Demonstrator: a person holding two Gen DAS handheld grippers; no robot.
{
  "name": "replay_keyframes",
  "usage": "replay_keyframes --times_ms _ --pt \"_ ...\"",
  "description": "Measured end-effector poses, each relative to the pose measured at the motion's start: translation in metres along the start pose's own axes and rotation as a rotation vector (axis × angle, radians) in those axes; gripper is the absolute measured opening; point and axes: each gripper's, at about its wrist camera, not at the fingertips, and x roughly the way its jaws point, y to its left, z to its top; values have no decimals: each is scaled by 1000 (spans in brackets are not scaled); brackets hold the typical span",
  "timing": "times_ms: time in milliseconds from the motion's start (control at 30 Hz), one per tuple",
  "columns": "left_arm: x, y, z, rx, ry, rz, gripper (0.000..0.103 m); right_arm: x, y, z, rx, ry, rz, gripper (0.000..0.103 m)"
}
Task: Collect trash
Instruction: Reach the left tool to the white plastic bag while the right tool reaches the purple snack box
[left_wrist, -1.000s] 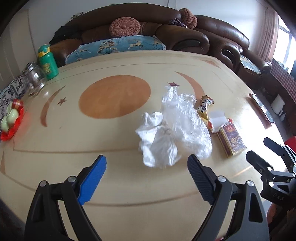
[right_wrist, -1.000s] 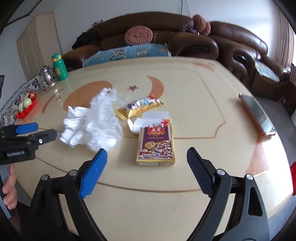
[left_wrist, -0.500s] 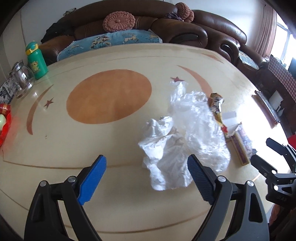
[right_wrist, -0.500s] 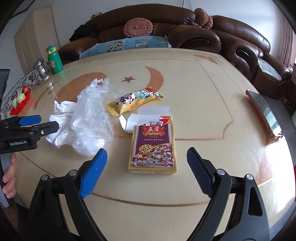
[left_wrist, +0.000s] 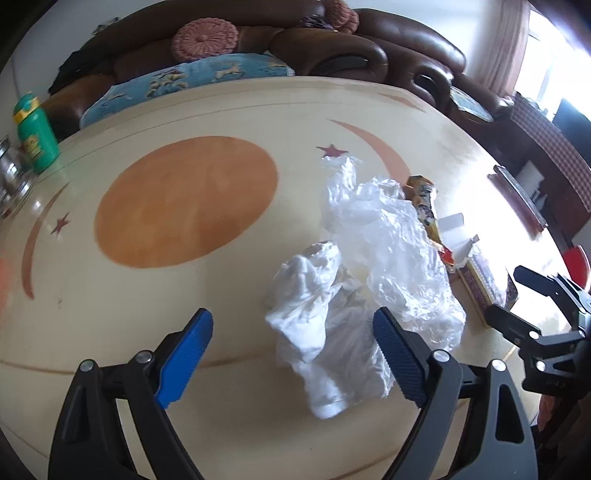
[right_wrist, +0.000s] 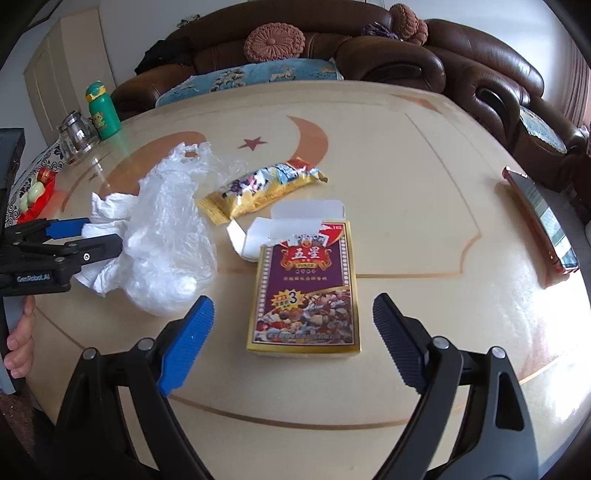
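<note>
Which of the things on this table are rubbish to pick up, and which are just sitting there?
Rubbish to collect:
crumpled white tissue
clear plastic bag
yellow snack wrapper
opened purple carton

Just sitting there:
green bottle
glass teapot
red fruit dish
phone near the table's edge

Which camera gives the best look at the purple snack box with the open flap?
The right wrist view: the purple snack box lies flat between that gripper's open fingers, its whole printed face and torn white flap showing. The left wrist view catches only a washed-out sliver of it at the right, behind the clear plastic bag.
</note>
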Motion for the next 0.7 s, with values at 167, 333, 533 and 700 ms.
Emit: replay_keyframes --times_ms 167,333,533,700 --pt "2 2 1 5 -4 -10 80 9 -1 -1 7 23 4 86" --pt "4 5 -2 7 -1 -42 67 12 -3 0 13 24 3 86" --pt "7 4 -2 12 5 -82 60 16 -1 1 3 29 -7 86" --pt "11 4 -2 1 18 -102 60 18 0 -1 -5 24 -23 86"
